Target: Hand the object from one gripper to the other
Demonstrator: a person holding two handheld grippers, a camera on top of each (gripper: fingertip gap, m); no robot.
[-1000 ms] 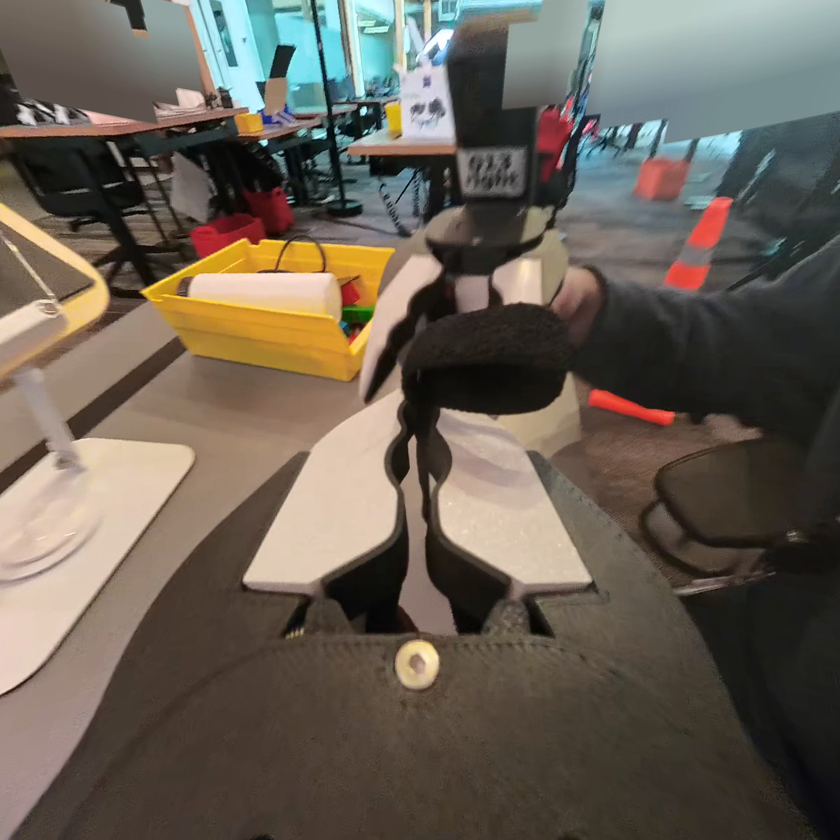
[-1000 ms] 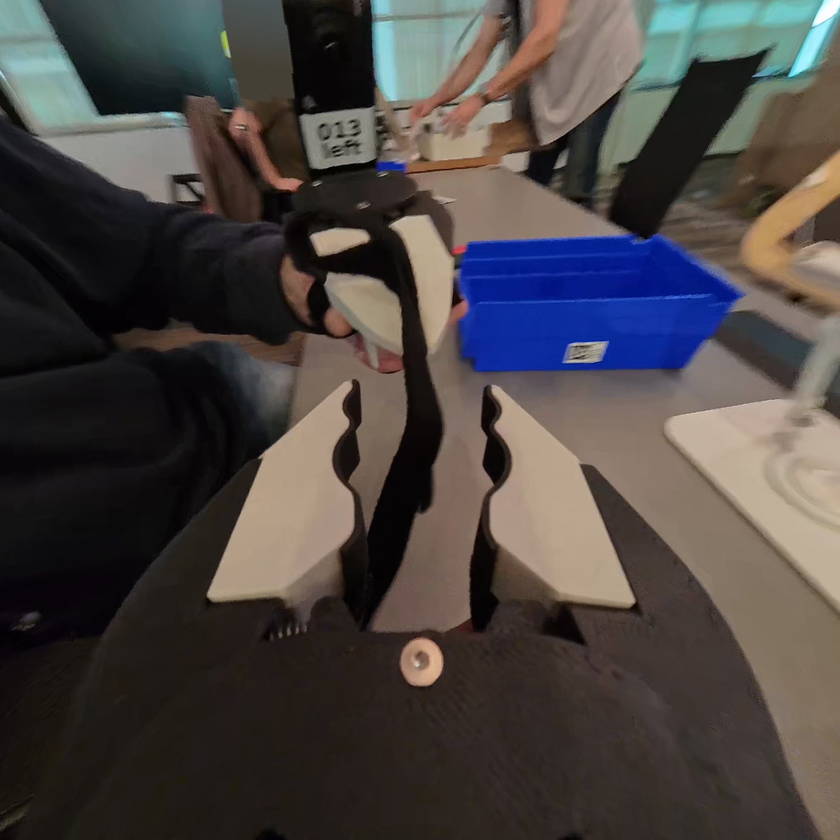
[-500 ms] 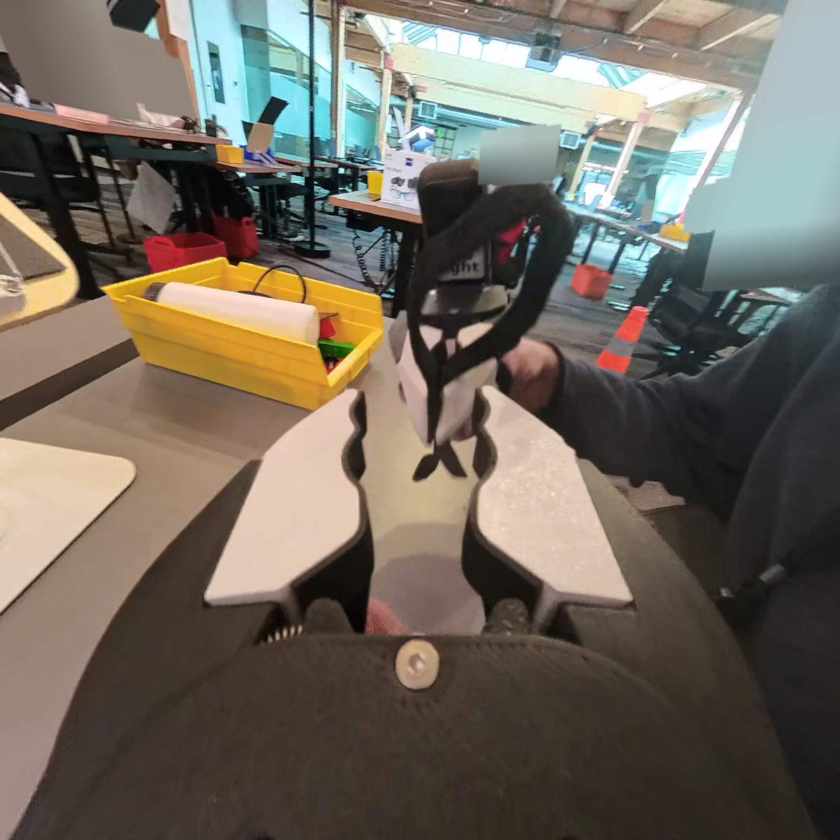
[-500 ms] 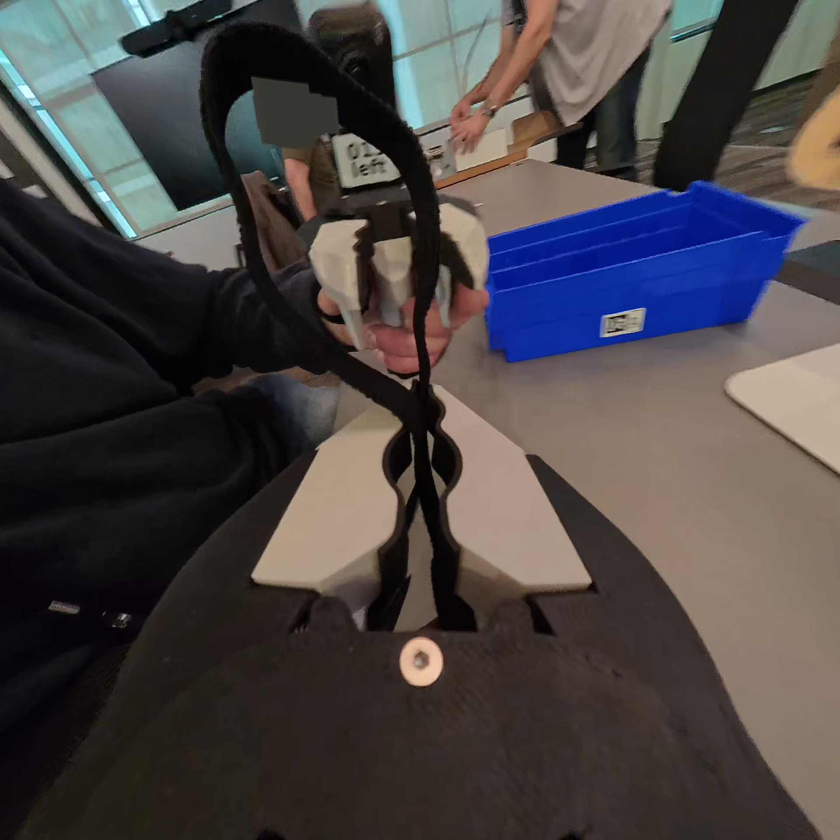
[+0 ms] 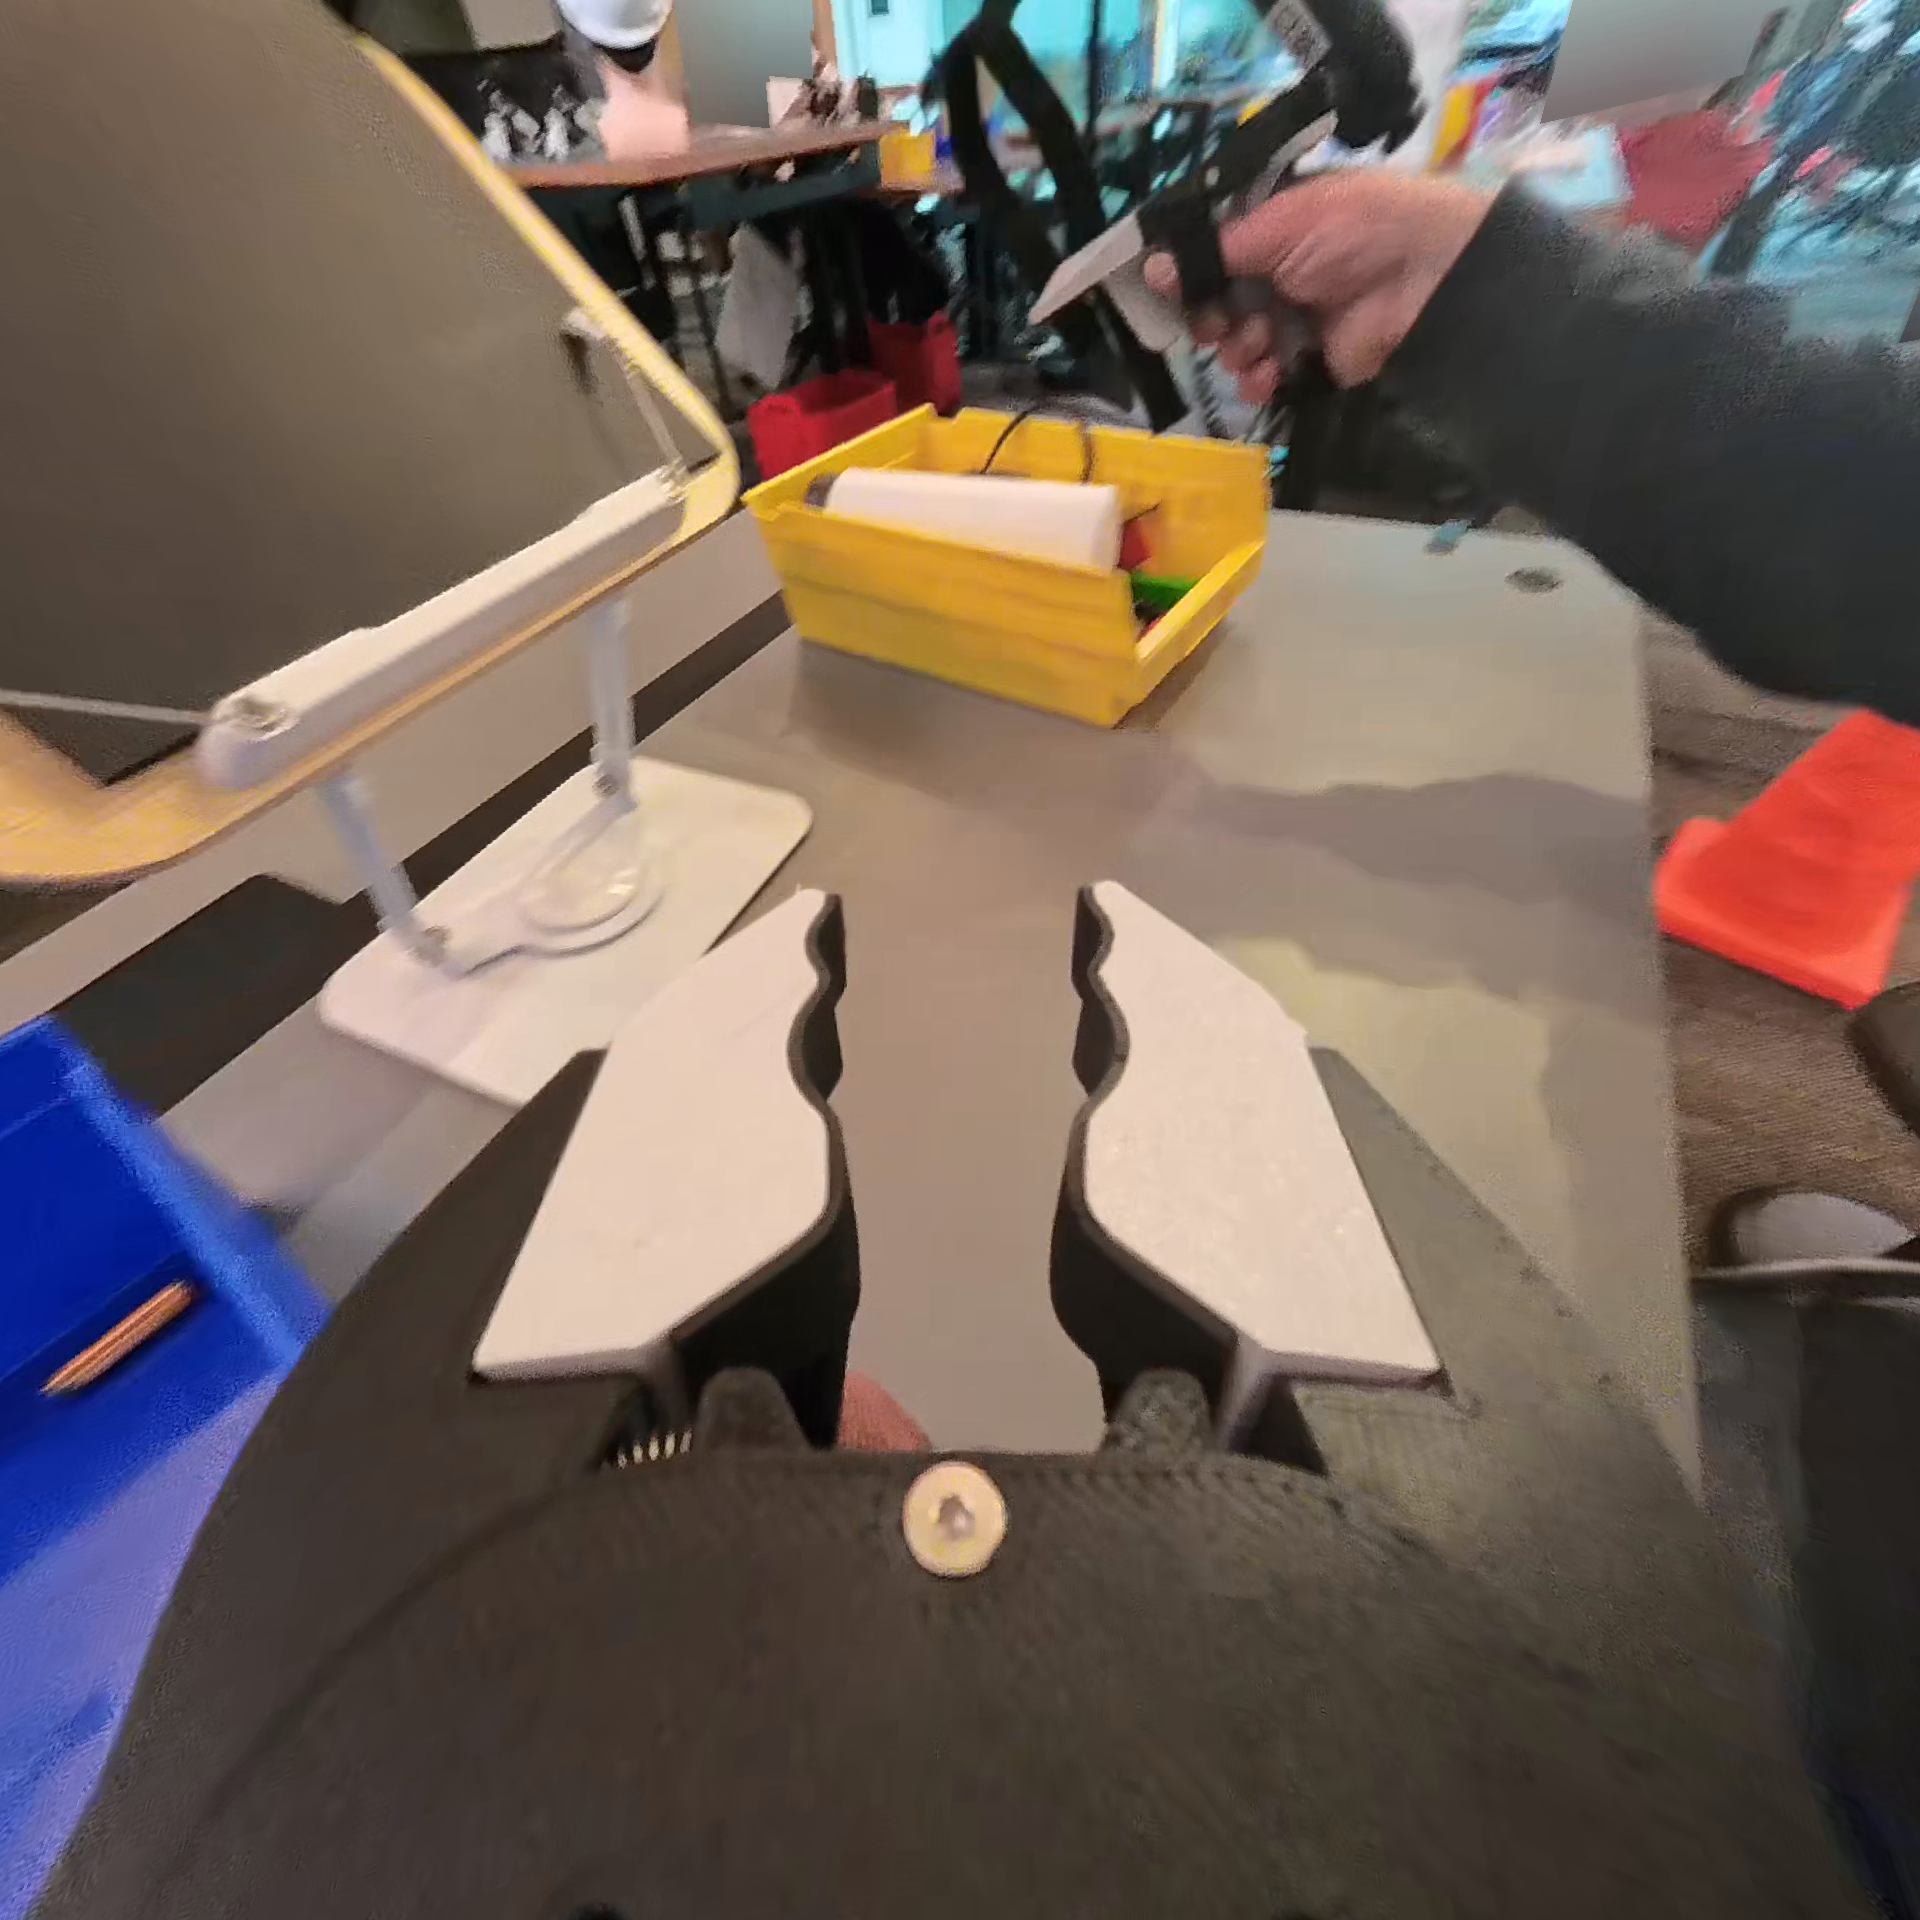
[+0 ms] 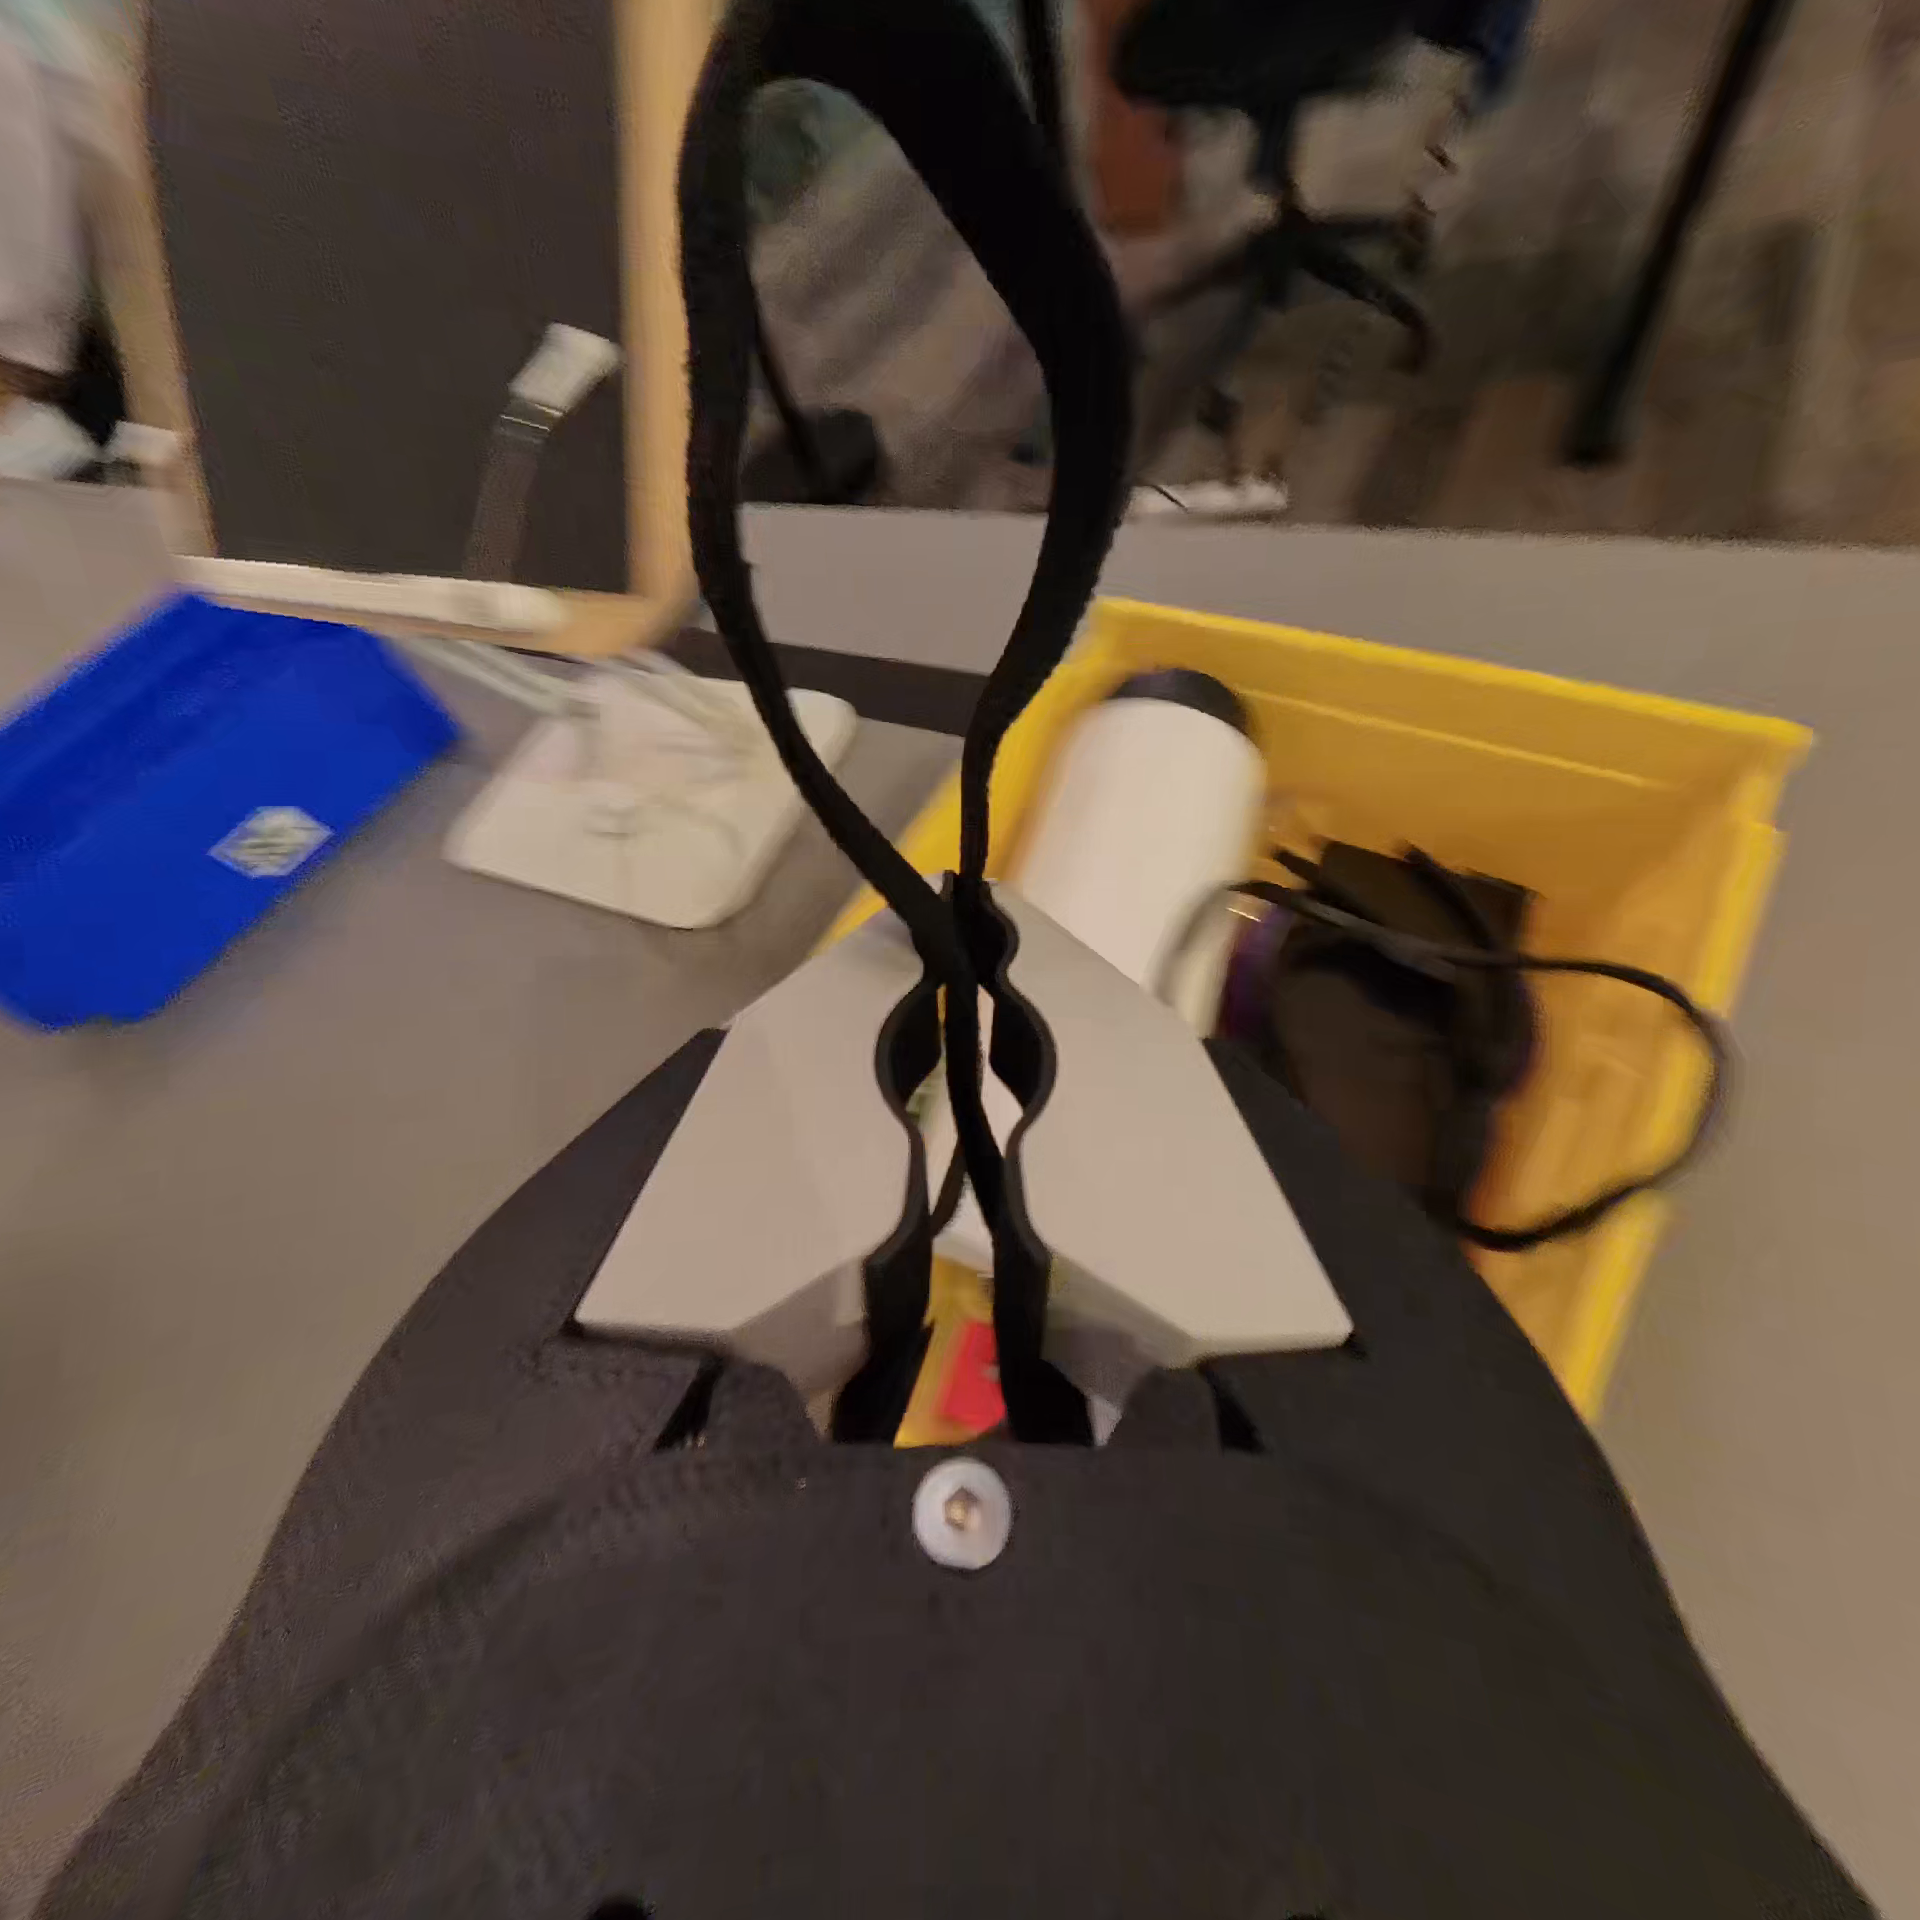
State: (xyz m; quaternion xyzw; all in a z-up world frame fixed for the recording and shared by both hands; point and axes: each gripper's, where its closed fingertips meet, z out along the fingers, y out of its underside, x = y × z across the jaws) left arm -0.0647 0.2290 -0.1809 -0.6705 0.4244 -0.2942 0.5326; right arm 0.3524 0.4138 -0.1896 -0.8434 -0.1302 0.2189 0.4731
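Handoff looks complete: right gripper is clenched on the black strap, its loop standing above the yellow bin. Left gripper is released, empty over the tabletop. Next move likely just needs a steady hold.

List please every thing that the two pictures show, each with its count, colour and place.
strap: one, black loop, clamped in the right tool, standing up above it
yellow bin: one, on the grey table, holding a white bottle and a black cable
blue bin: one, at the table's left
stand: one, white base, carrying a wood-edged panel
table: one, grey
orange cone: one, on the floor, lying over
left tool: one, white fingers, open, empty
right tool: one, shut on the strap
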